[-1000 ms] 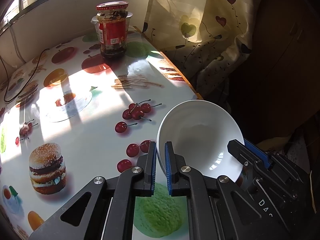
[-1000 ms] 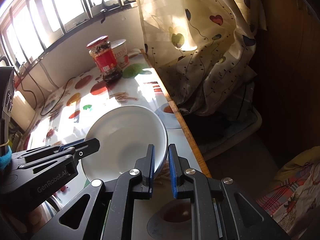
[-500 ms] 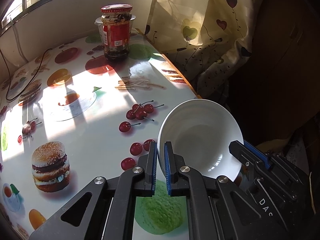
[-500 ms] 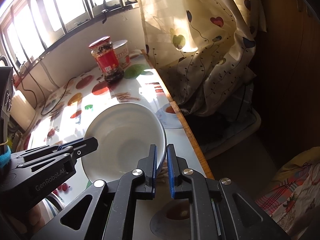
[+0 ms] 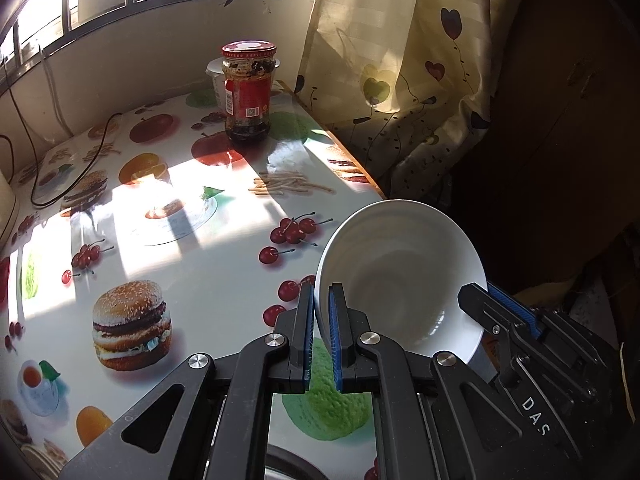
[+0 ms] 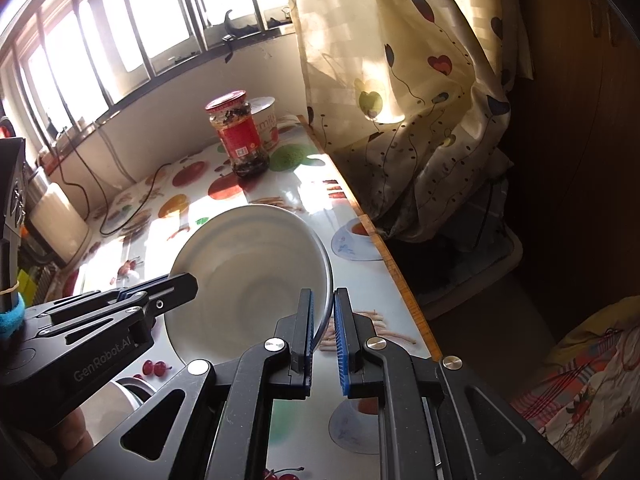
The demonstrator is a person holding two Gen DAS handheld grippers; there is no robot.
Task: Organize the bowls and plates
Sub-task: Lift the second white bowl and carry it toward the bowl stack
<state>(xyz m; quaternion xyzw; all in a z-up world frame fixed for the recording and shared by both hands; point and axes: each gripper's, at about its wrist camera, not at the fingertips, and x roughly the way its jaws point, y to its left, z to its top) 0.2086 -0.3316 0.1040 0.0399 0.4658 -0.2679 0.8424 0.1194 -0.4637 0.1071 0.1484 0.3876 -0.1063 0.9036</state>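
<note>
White glazed ceramic, round and deep: that was the bowl [image 5: 400, 276] you held tilted above the near right corner of the worktop [image 5: 192, 264], its rim pinched from two sides. Your left gripper [image 5: 320, 336] was clamped narrow on the left part of the rim, your right gripper [image 6: 322, 334] clamped narrow on the opposite part, blue pads pressing the thin wall.

Beyond the bowl, the glossy cloth printed with cherries, burgers and apples lay mostly bare and sunlit. At the far end stood a glass jar with a red lid and red label [image 5: 247, 92], upright, and a white plastic tub [image 6: 266, 122] just behind it, touching or nearly so. A dark cable [image 5: 64, 168] looped across the far left part of the cloth. In the right wrist view a pale appliance [image 6: 58, 222] sat at the far left edge, and a metal-rimmed vessel [image 6: 130, 390] showed under your left gripper, too hidden to name.

On the right the worktop ended in a wooden edge strip [image 6: 394, 268], with a cream curtain patterned with hearts [image 6: 400, 92] hanging close beside it. Nothing stood between the bowl and the jar.
</note>
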